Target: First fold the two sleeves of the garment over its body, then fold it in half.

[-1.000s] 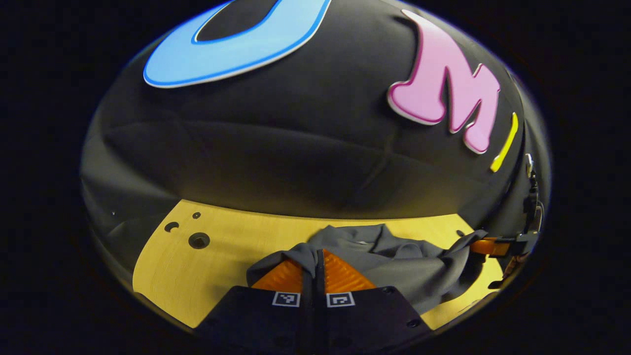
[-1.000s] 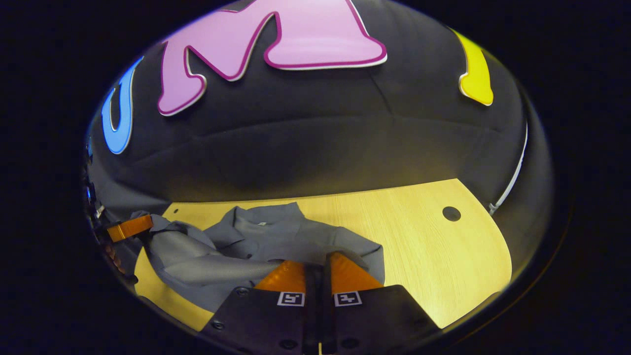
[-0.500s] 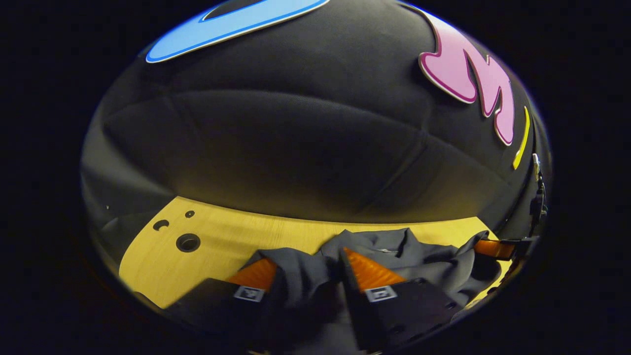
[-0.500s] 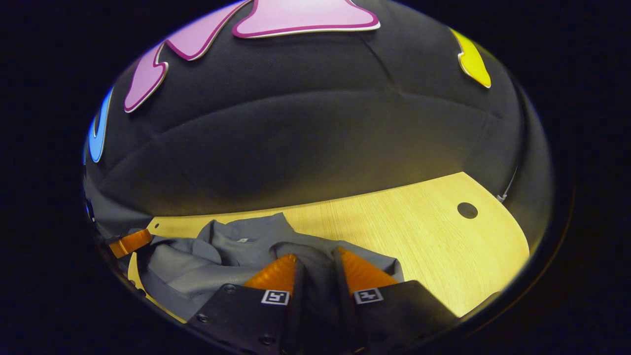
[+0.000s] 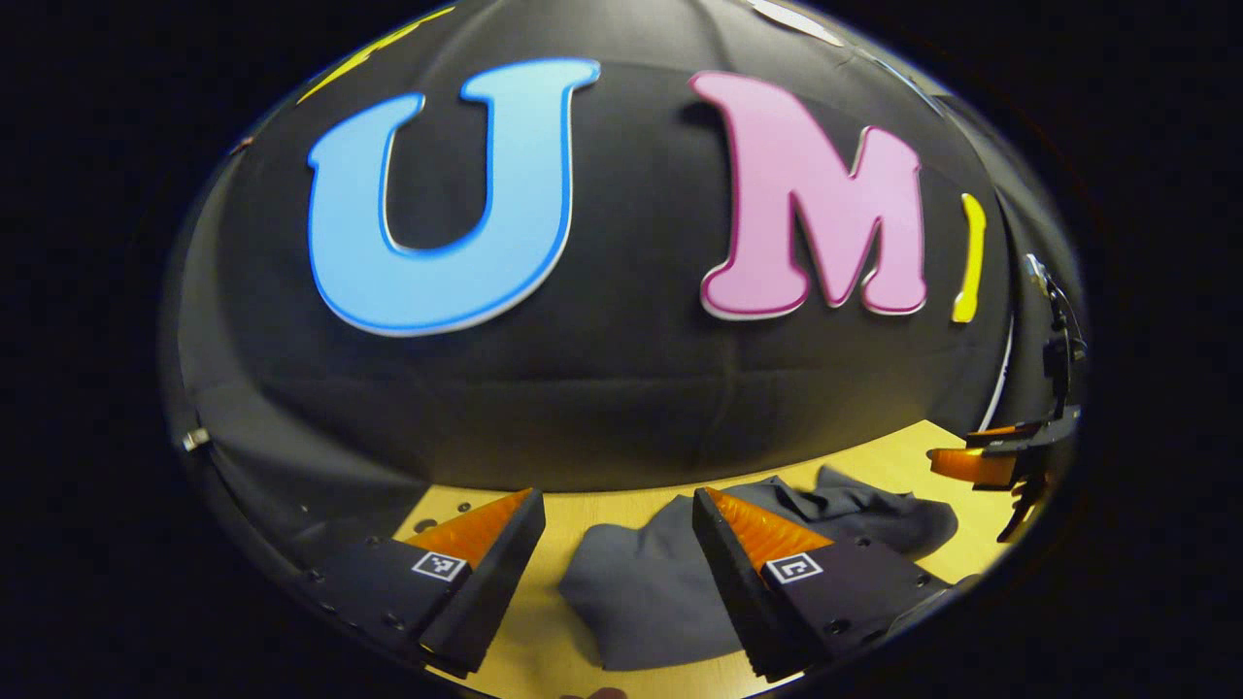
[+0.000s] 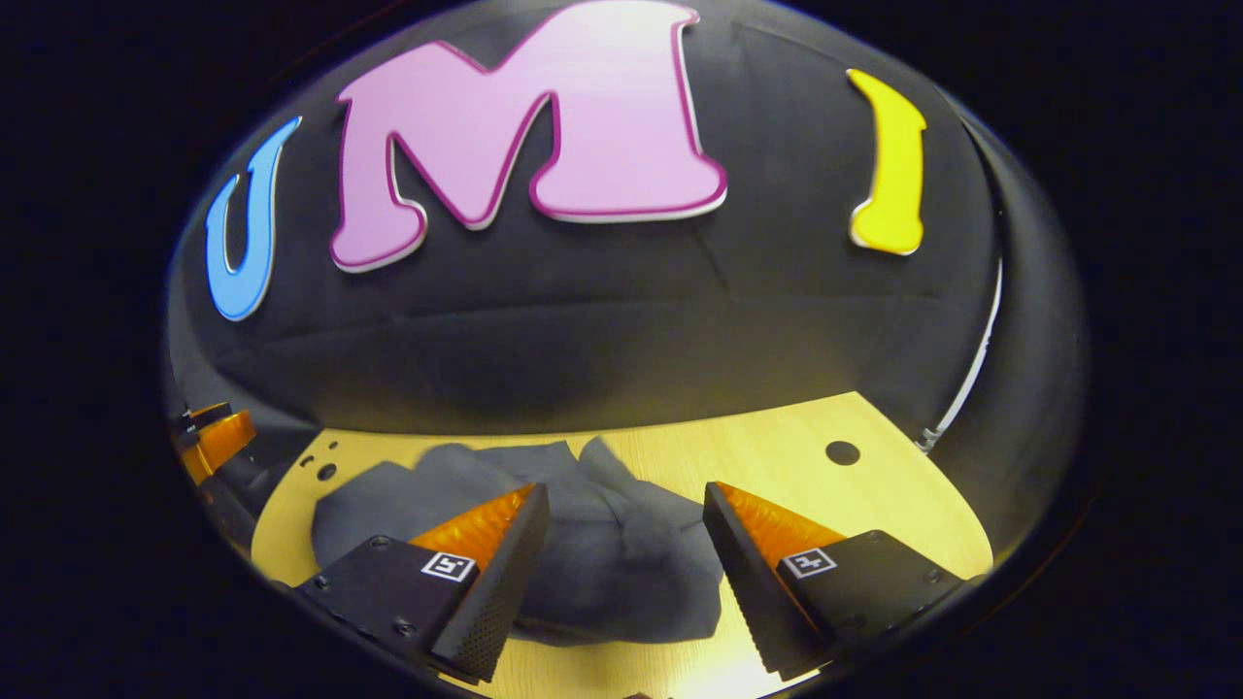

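**Left gripper view, then right: bundle loose**

Left gripper view: left tongs (image 5: 619,505) gape wide, empty, above the crumpled grey fabric garment (image 5: 670,582) on the pale wooden worktop (image 5: 544,646).

Right gripper view: right tongs (image 6: 626,500) equally wide; rumpled layers could spring apart, unpinned.

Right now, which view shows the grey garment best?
The right gripper view: the grey garment lies bunched on the wooden table, mostly visible between open fingers. The left gripper view shows it partly hidden behind a finger.
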{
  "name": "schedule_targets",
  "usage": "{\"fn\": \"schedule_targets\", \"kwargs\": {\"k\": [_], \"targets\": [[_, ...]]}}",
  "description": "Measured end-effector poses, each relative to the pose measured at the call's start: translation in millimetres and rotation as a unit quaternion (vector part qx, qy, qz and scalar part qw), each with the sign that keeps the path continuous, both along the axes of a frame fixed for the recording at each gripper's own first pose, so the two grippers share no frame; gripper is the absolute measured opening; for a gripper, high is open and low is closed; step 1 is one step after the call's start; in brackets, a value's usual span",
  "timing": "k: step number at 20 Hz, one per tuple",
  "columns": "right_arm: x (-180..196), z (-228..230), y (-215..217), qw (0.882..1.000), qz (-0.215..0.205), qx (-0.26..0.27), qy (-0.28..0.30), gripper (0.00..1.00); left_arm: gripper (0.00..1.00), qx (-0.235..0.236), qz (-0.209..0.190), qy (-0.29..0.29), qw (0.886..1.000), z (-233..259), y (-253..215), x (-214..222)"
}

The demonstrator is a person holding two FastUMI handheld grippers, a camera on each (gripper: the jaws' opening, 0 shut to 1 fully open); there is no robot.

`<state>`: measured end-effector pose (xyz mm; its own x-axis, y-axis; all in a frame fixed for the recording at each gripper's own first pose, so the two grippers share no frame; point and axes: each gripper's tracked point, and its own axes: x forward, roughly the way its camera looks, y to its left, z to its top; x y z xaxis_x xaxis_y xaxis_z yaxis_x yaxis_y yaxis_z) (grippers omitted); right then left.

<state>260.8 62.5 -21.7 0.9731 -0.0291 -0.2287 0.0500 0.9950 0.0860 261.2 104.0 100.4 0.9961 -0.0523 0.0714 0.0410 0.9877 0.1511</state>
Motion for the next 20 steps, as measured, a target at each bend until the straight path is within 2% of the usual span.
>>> {"fn": "schedule_targets", "kwargs": {"k": [4, 10, 16, 20], "targets": [[-53, 40, -7, 0.999, -0.014, -0.021, -0.038, 0.99, 0.95, -0.002, -0.029, -0.018, 0.999, 17, -25, -76], [-136, 81, -1, 0.994, -0.028, -0.042, -0.092, 0.99, 0.96, -0.024, -0.06, -0.035, 0.997, 26, -43, -160], [-207, 61, 32, 0.996, -0.02, -0.039, -0.082, 0.99, 0.95, -0.051, -0.06, -0.084, 0.993, 26, -33, -225], [-232, 41, 49, 0.997, -0.01, -0.036, -0.071, 0.99, 0.96, -0.067, -0.063, -0.076, 0.993, 0, -30, -247]]}}
